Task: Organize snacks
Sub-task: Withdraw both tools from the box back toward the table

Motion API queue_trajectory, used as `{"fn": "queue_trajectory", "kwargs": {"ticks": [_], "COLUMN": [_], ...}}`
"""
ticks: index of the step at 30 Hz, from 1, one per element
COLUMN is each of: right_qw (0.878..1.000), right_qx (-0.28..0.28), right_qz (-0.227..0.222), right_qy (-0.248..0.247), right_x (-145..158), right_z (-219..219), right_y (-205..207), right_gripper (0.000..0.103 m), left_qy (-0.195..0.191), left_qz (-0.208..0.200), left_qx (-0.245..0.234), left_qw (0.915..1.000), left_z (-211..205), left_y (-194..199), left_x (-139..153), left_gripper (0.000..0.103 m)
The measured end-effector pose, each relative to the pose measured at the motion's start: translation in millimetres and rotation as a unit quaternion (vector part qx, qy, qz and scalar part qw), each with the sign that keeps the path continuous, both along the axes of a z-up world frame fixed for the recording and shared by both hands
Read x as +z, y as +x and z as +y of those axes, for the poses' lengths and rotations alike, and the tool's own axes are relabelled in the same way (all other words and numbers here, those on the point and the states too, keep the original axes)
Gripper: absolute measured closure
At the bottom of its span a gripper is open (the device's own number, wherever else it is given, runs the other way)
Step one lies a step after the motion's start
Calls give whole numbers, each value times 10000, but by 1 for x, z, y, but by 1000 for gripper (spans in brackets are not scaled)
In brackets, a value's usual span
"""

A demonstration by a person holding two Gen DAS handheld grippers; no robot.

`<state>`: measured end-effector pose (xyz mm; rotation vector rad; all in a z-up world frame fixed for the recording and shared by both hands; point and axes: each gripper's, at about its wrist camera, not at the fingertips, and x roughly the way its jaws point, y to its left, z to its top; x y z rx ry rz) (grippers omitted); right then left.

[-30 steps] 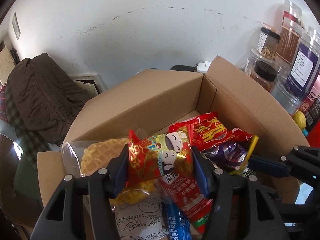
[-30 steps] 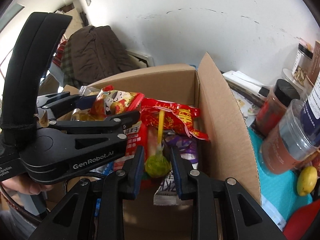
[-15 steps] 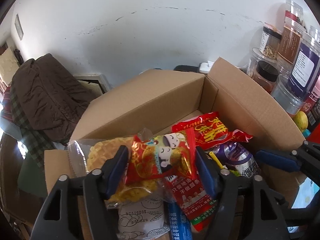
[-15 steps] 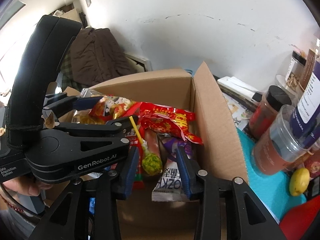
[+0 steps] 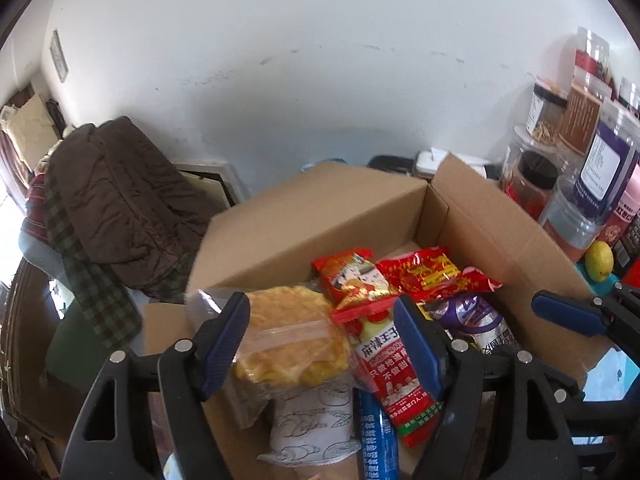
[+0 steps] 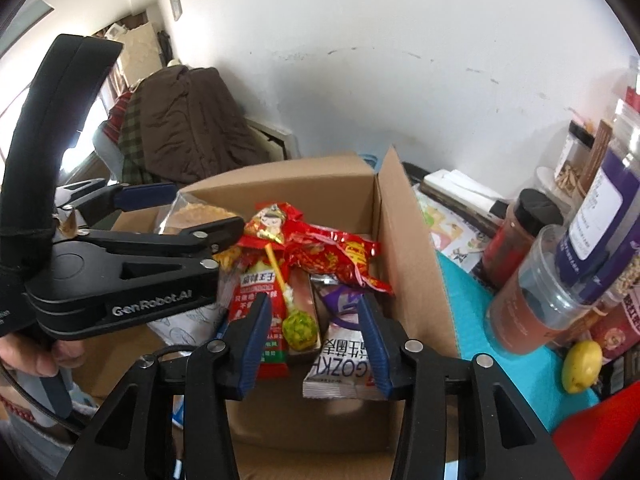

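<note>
Blue-padded black fingers frame both views from below. The left gripper (image 5: pixel 324 336) has its jaws spread, having just been opening; they stand above a clear zip bag of yellow crisps (image 5: pixel 292 344) without pressing on it. The right gripper (image 6: pixel 316 336) also has its jaws parted, likewise just opening, and the green lollipop (image 6: pixel 298 326) lies loose between the pads on top of the other packets, its yellow stick slanting up and away. Beside the lollipop, a red packet with white lettering (image 6: pixel 260 304) lies on the left and a purple and silver packet (image 6: pixel 344 344) on the right, its near end printed with dark letters. A white printed pouch (image 5: pixel 312 428) and a blue stick pack (image 5: pixel 376 436) sit at the near edge of the left view.

All of these rest inside an open cardboard box (image 6: pixel 404 248). Further in, a small red packet with cartoon faces (image 5: pixel 356 280) lies on the heap, touching a crinkled red and gold wrapper (image 5: pixel 432 276) just behind it.

To the right of the box, on a teal surface (image 6: pixel 468 312), stand several jars (image 6: pixel 536 300) and a small yellow fruit (image 6: pixel 580 364), possibly a lemon. Beyond the box on the left, a brown coat (image 5: pixel 120 204) is draped over furniture against the white wall (image 5: pixel 320 80)
</note>
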<state>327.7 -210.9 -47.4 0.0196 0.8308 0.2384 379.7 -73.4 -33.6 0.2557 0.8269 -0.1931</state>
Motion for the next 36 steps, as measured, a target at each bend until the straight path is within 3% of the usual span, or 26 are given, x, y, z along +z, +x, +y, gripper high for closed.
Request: {"fn": "queue_trajectory", "kwargs": {"ticks": [9,19,26,32,34,36], "right_qw": [9988,9938,9873,9818,9805,9797], "right_qx": [-17,-77,-17,41,31,-3], "right_qz": [-485,-1106,-1587,-1901,-1966,-2005], "right_qy": [9,17,-12,3,10,30], "right_x": [43,97,130,147,148,148], "right_z": [7,11,16,20,21,20], "right_y": [-19,-62,-106,-154,-167,-182], "right_gripper": [58,58,50,36,35,29], "left_qy": [-131,-556,-743,-784,-784,-744], "left_qz": [-510,-984,-1301,-1535,-1600,-1709], "left_qx": [23,-28,13,88,113,107], "left_qw": [9986,9936,9887,9850,9839,9824], "left_z": [13,32,44,54,56,58], "left_y": [-32,-89,-140,-185,-198,-215], "left_x": [51,109,141,152,153,154], "left_gripper": [29,29,29,29,19,17]}}
